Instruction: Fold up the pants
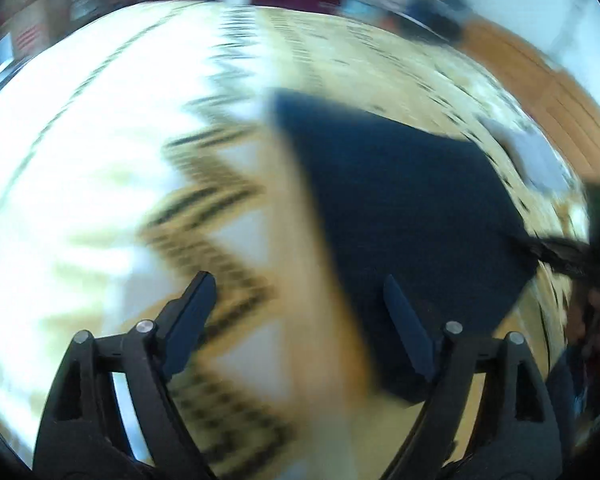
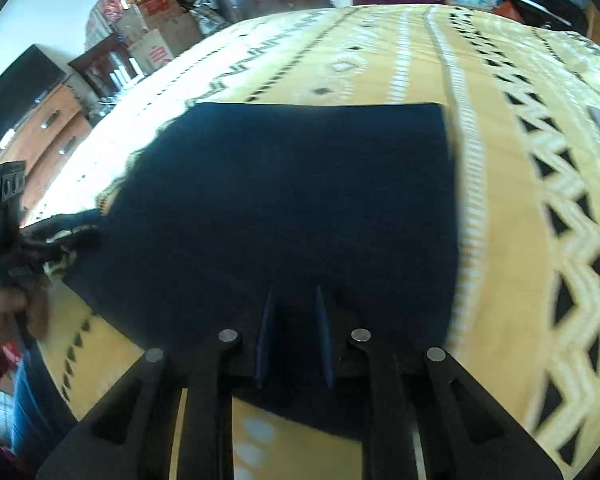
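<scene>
The dark navy pants (image 2: pixel 292 208) lie folded flat as a rough rectangle on the yellow patterned bedspread (image 2: pixel 508 184). My right gripper (image 2: pixel 294 300) hovers over their near edge, fingers slightly apart with nothing between them. In the blurred left wrist view the pants (image 1: pixel 400 208) sit right of centre. My left gripper (image 1: pixel 300 296) is wide open and empty, its right finger (image 1: pixel 408 328) over the pants' near left edge. The left gripper also shows at the left edge of the right wrist view (image 2: pixel 60 236), by the pants' left side.
The bedspread covers a bed; its near edge is at the lower left (image 2: pixel 80 360). A wooden dresser (image 2: pixel 48 128) and cardboard boxes (image 2: pixel 156 28) stand beyond the bed on the left. A pale object (image 1: pixel 532 152) lies on the bed right of the pants.
</scene>
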### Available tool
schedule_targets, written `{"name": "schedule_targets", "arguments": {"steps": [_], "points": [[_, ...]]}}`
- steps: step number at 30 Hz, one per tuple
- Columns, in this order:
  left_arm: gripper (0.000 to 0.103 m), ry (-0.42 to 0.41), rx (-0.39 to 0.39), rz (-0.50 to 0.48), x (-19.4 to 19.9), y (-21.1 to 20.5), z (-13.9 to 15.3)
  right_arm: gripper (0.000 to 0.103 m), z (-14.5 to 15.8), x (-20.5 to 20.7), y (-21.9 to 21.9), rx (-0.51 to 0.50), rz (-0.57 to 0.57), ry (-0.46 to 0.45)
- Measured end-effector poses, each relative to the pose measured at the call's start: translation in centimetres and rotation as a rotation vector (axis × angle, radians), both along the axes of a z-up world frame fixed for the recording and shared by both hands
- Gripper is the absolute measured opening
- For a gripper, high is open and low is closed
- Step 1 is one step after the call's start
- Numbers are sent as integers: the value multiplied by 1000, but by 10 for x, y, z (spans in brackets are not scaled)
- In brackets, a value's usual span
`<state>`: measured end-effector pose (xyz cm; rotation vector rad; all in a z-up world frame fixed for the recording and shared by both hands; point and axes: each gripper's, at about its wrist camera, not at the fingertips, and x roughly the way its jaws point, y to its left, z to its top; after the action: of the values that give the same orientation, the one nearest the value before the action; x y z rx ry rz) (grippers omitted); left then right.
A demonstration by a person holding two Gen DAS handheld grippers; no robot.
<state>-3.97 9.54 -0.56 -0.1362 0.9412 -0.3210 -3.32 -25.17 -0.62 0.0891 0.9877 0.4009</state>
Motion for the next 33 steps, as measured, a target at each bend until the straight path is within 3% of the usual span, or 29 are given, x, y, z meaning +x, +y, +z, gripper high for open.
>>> {"name": "schedule_targets", "arguments": {"steps": [2, 4, 8, 12, 17, 19, 23, 26, 28, 33], "points": [[86, 4, 13, 81, -5, 15, 5, 24, 8, -11, -17, -16, -57, -7], [87, -1, 36, 116, -13, 22, 8, 37, 17, -24, -31, -36, -112, -36], [88, 13, 92, 154, -17, 21, 2, 38, 19, -54, -57, -63, -237, -63], [100, 81, 176, 201, 4, 12, -19, 39, -8, -61, -79, -189, -340, 5], [103, 49, 275, 244, 12, -4, -32, 43, -27, -66, -85, -232, -346, 41], [103, 44, 271, 256, 16, -2, -33, 56, -28, -64, -82, -247, -334, 32], [103, 43, 282, 292, 25, -5, -34, 70, -36, -62, -78, -264, -348, -14], [103, 39, 268, 299, 21, -4, -33, 86, -40, -63, -79, -226, -357, -30], [103, 39, 265, 301, 16, -4, -32, 103, -42, -59, -75, -228, -329, -17], [103, 37, 277, 304, 18, -6, -32, 103, -47, -57, -71, -241, -318, -6]]}}
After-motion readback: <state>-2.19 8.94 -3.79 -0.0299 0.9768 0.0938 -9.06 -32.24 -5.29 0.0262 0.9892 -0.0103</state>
